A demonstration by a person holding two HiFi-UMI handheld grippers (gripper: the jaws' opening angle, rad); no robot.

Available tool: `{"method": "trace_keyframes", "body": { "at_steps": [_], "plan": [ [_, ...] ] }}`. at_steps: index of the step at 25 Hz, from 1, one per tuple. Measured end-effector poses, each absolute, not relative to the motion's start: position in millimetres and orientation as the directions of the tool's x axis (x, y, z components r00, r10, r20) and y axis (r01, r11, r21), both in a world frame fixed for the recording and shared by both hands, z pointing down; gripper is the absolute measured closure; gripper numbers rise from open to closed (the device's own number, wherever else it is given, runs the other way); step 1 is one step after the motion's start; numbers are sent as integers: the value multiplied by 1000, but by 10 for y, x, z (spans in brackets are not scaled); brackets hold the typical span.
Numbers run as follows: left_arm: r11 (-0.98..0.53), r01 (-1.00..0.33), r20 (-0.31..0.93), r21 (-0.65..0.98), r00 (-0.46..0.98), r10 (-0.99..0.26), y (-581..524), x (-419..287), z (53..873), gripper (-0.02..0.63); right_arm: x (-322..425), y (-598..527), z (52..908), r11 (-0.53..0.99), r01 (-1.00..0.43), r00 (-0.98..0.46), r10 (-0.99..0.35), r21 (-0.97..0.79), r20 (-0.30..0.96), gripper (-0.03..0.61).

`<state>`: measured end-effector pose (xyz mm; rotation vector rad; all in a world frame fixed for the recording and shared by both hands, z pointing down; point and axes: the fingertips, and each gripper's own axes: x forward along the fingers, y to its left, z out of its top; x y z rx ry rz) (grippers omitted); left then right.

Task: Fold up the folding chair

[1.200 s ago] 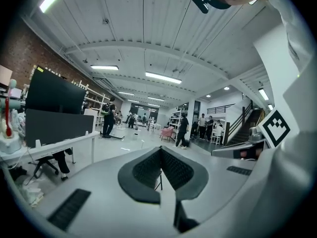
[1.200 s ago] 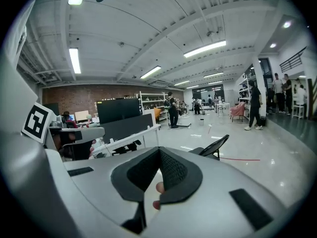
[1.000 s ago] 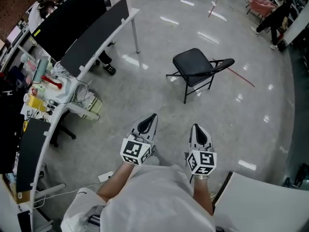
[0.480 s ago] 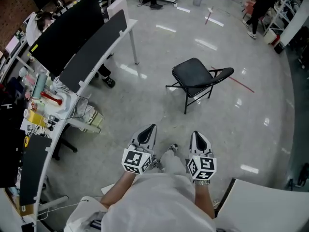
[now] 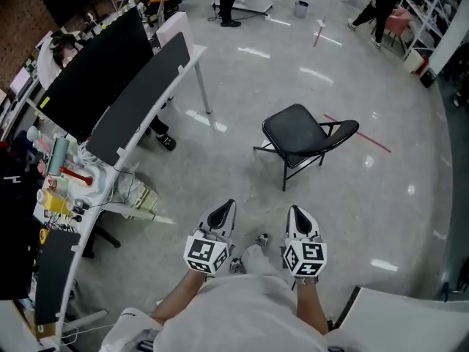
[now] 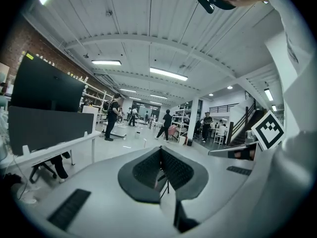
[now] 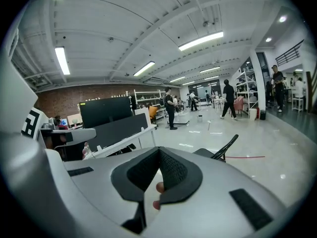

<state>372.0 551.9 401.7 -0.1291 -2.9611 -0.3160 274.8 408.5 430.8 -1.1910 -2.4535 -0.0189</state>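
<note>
Both our left gripper [image 5: 226, 207] and right gripper [image 5: 296, 211] have jaws squeezed together, nothing in them. The folding chair [image 5: 297, 132] stands unfolded well ahead of the tips. We'd get close first, then open up before grabbing the seat edge.

surface: glossy grey floor [image 5: 220, 174] | on it: open folding chair [image 5: 300, 134], red tape line [image 5: 374, 144], desk [image 5: 168, 81]

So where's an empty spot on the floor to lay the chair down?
The floor is bare between the folding chair and the long desk, and to the chair's right, past the red line. The desk's near end is crowded with bottles and cables.
</note>
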Motion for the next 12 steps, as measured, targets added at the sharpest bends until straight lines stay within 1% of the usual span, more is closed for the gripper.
{"method": "trace_keyframes", "body": {
  "at_steps": [4, 12],
  "plan": [
    [978, 96, 158, 185, -985, 66, 5618, 3354, 3953, 603, 2403, 4214, 4337, 628, 760, -540, 754, -169, 373, 574],
    [978, 134, 142, 160, -984, 112, 5780, 2745, 3843, 603, 1742, 4486, 4242, 580, 797, -505, 793, -168, 342, 574]
  ]
}}
